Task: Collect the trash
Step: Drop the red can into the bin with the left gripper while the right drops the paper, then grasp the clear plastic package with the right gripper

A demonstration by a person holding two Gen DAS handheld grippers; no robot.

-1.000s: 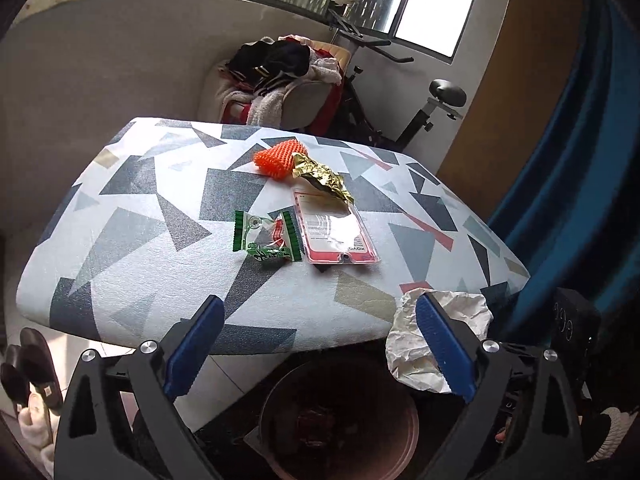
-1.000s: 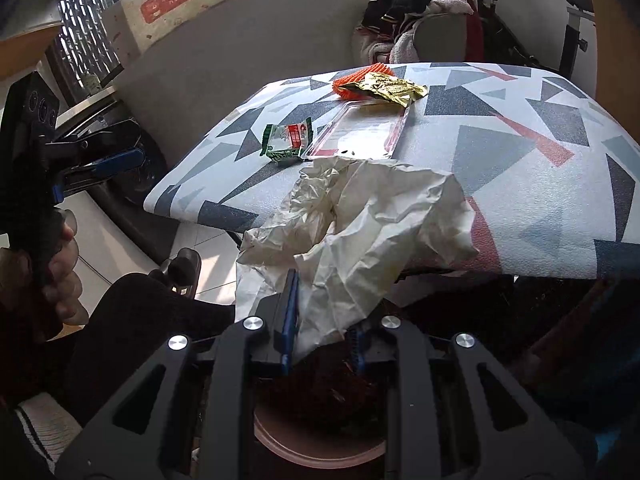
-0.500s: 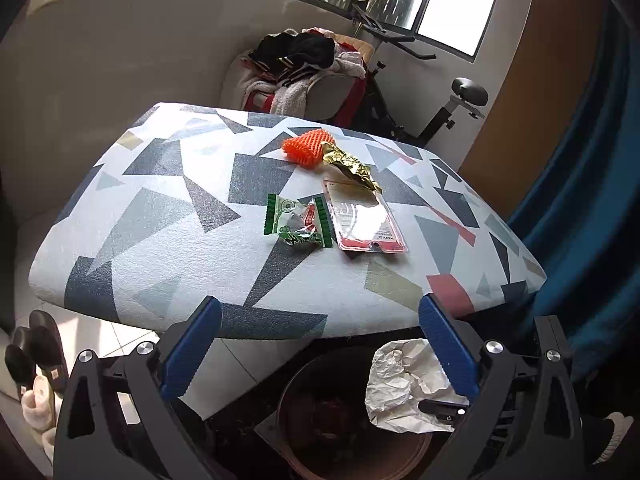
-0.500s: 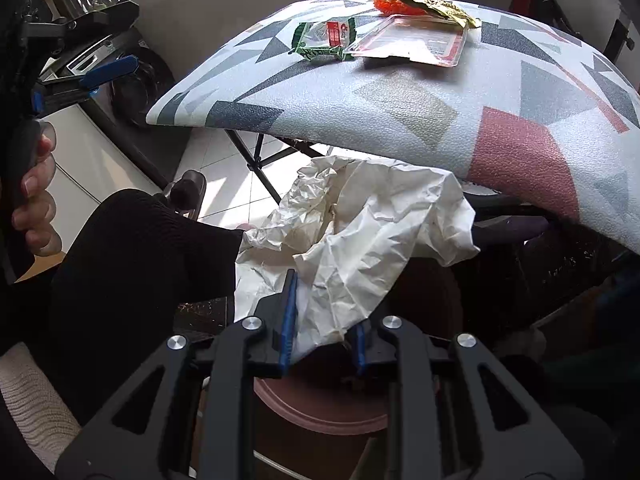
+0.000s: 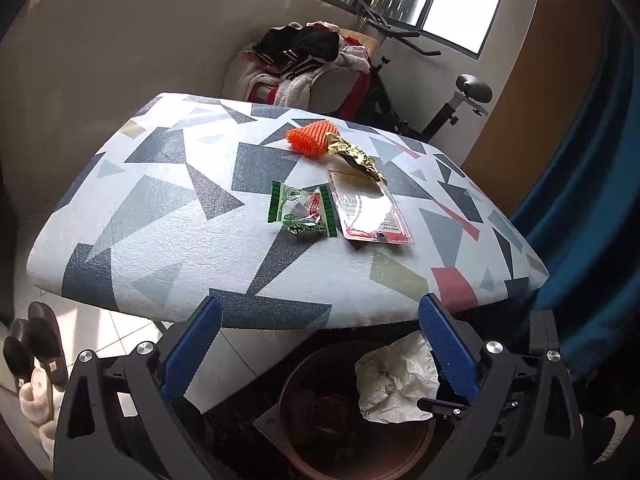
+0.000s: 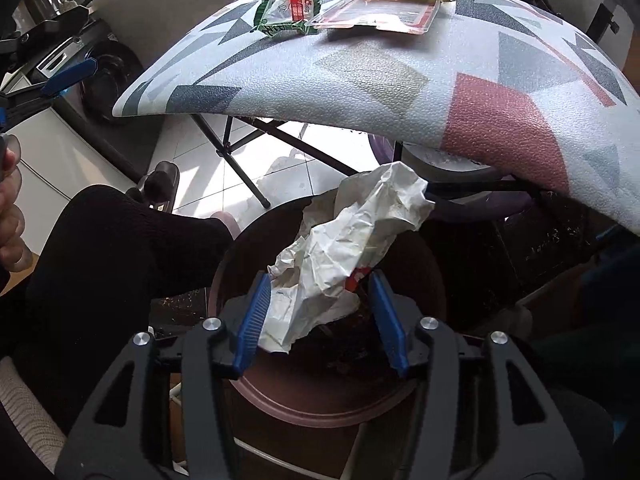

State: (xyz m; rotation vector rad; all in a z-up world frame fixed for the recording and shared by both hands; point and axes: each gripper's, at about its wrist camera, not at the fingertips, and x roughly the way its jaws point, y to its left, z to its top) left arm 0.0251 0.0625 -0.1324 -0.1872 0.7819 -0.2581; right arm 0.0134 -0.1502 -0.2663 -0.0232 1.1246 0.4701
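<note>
My right gripper (image 6: 320,316) is open over the brown trash bin (image 6: 280,396) below the table edge. The crumpled white paper (image 6: 352,248) hangs loose between its blue pads (image 6: 254,316), dropping into the bin; it also shows in the left wrist view (image 5: 396,376). My left gripper (image 5: 320,344) is open and empty before the patterned table (image 5: 160,216). On the table lie a green snack wrapper (image 5: 302,216), a clear red-edged package (image 5: 366,208), a gold foil wrapper (image 5: 354,156) and an orange spiky piece (image 5: 310,140).
The bin (image 5: 320,440) stands under the table's near edge. Folding table legs (image 6: 248,152) cross beneath. A chair piled with clothes (image 5: 308,68) and an exercise bike (image 5: 440,92) stand behind. Slippers (image 5: 28,348) lie on the floor at left. A blue curtain (image 5: 592,200) hangs at right.
My right gripper has gone down from the table edge to over the bin and opened, letting go of the white paper. The left gripper has drawn back a little.
</note>
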